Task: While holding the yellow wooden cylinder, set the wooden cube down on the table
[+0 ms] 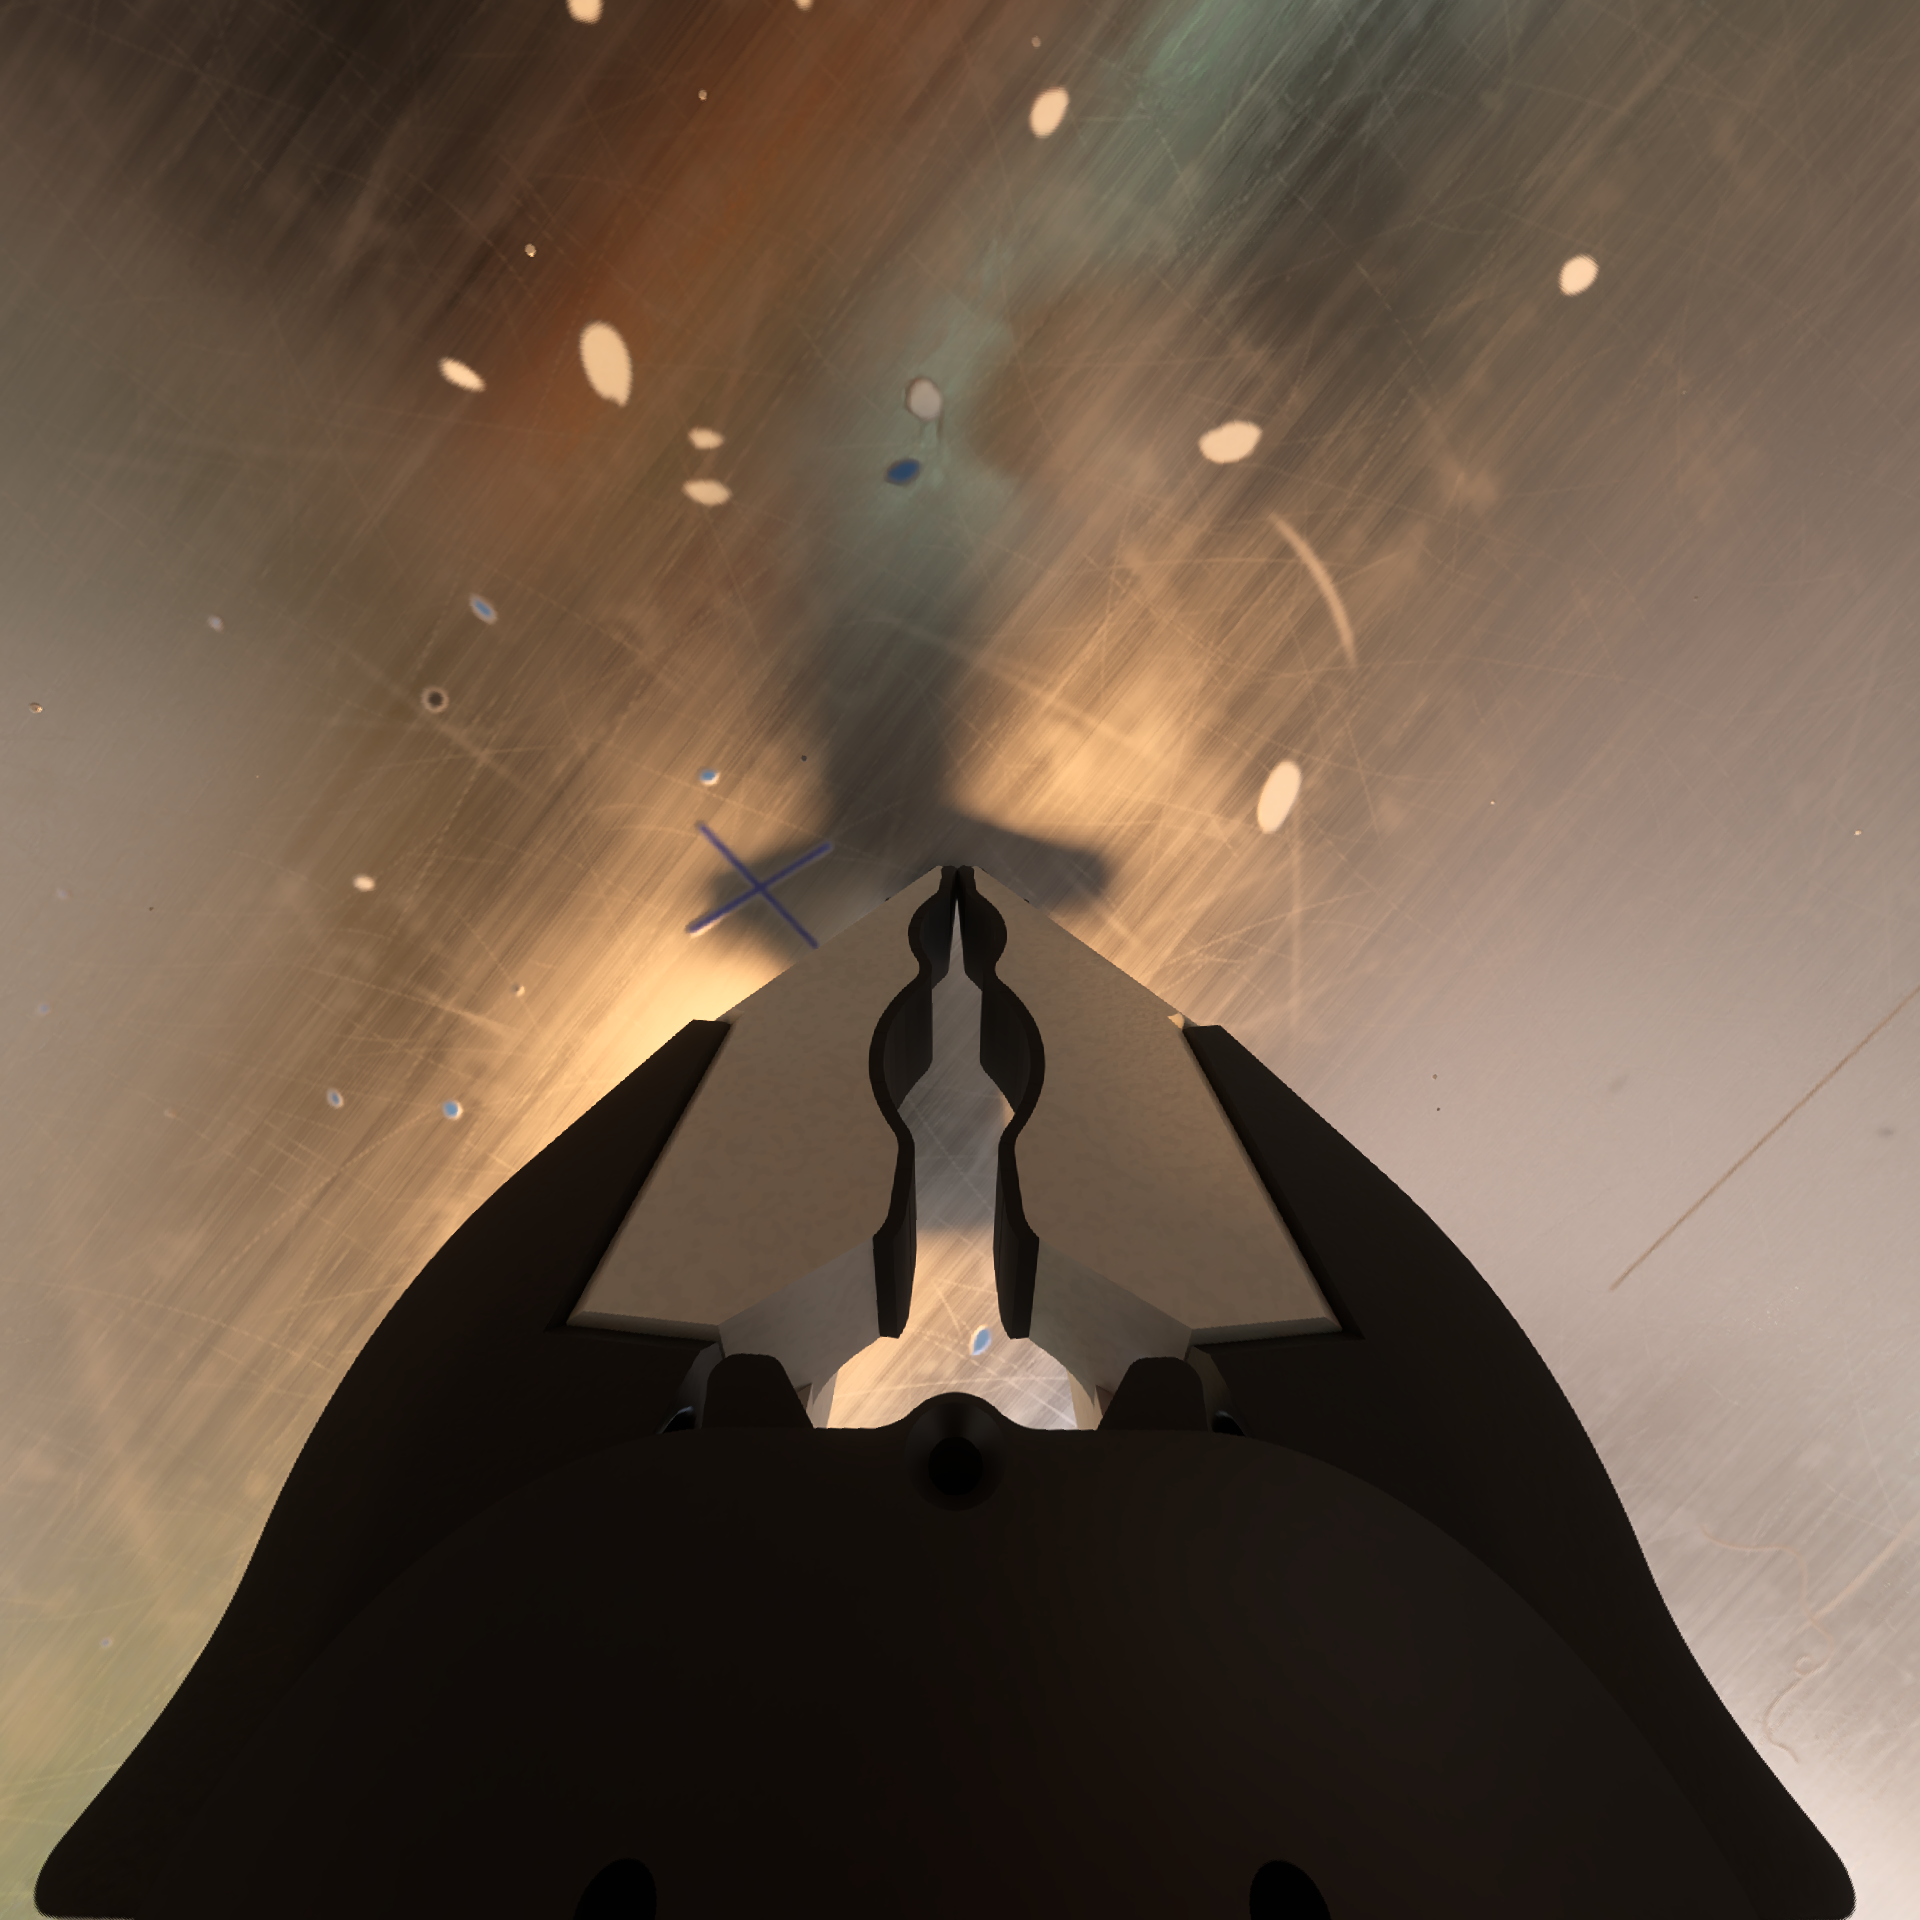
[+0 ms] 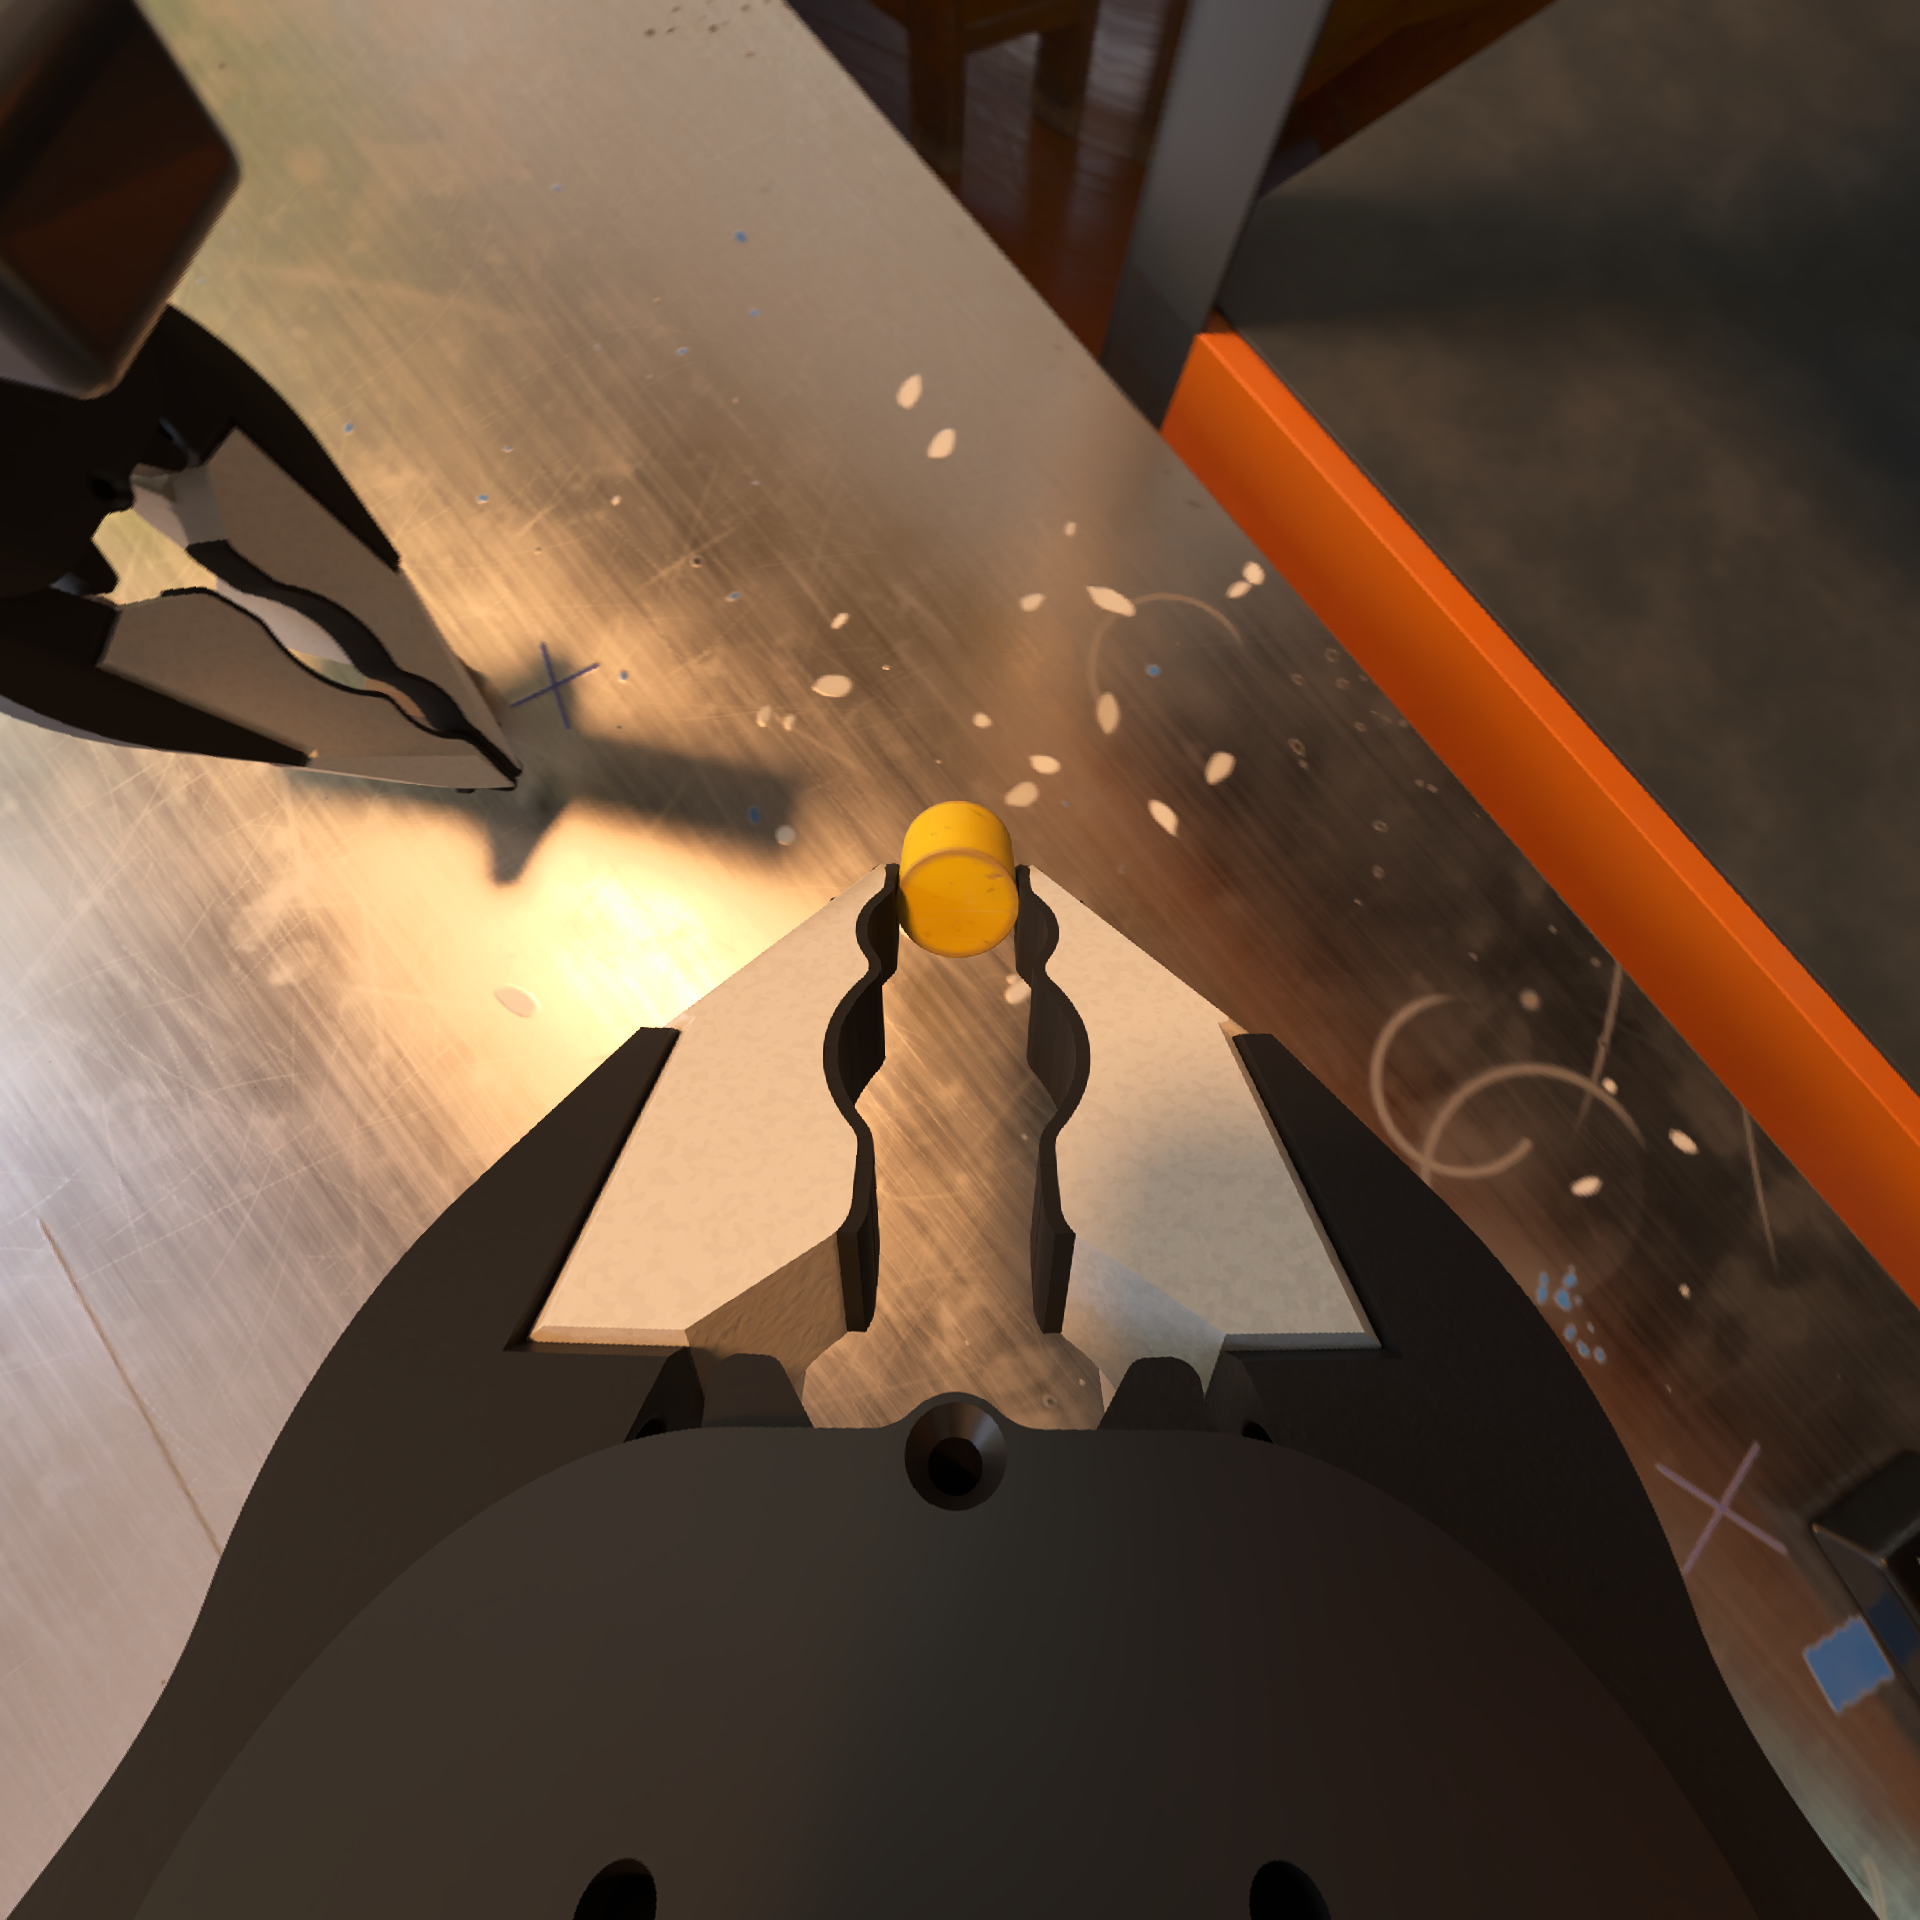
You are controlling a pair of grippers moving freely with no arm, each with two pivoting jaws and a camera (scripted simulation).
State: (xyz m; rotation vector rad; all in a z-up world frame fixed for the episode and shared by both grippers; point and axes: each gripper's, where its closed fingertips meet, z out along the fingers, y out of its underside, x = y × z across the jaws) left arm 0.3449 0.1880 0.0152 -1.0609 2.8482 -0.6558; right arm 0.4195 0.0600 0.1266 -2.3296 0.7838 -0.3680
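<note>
The right tongs (image 2: 957, 883) clench the yellow wooden cylinder (image 2: 957, 878) crosswise above the bench (image 2: 727, 416); the left tongs (image 1: 956, 875), clenched empty, show no cube.

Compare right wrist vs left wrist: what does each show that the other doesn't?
Only the right wrist view: the yellow wooden cylinder clamped at the tips of the right gripper, the orange edge of a neighbouring surface beyond the table's far side, and the left gripper seen from outside.

Only the left wrist view: the left gripper's own jaws head on, tips together with nothing between them.

Both: the scratched, paint-flecked metal table and the blue cross mark by the left gripper's tips. No wooden cube shows in either view.
</note>
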